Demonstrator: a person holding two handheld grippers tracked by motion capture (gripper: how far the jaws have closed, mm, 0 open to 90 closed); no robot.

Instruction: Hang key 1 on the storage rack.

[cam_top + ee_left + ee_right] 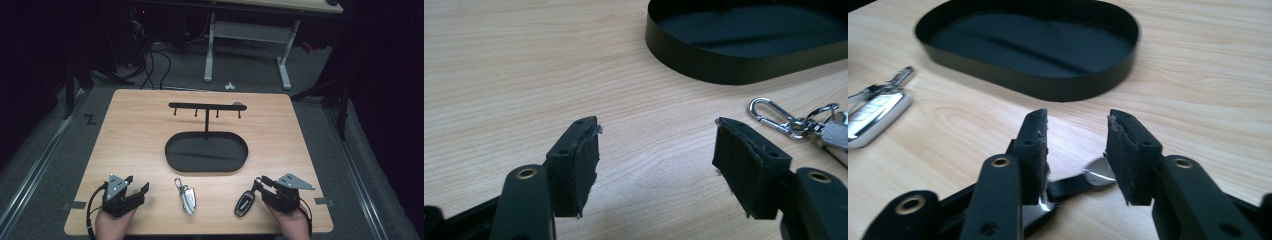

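Left gripper (141, 191) sits near the table's (130, 130) front-left corner, jaws spread wide over bare wood, gripping nothing. Right gripper (258, 184) is at the front right, jaws partly apart, straddling the black key fob's (244, 204) strap and metal ring (1099, 171); we can't tell if the pads touch it.

Largest to smallest: we see the black oval tray (172, 159) at table centre, holding nothing but the post of the hook rack (207, 106) that rises from its back edge. Silver key fob (188, 198) with carabiner (770, 114) lies flat between the two grippers, near the front edge.

Our hands come in from the bottom edge, each gripper angled inward toward the tray, bodies low on the wood.
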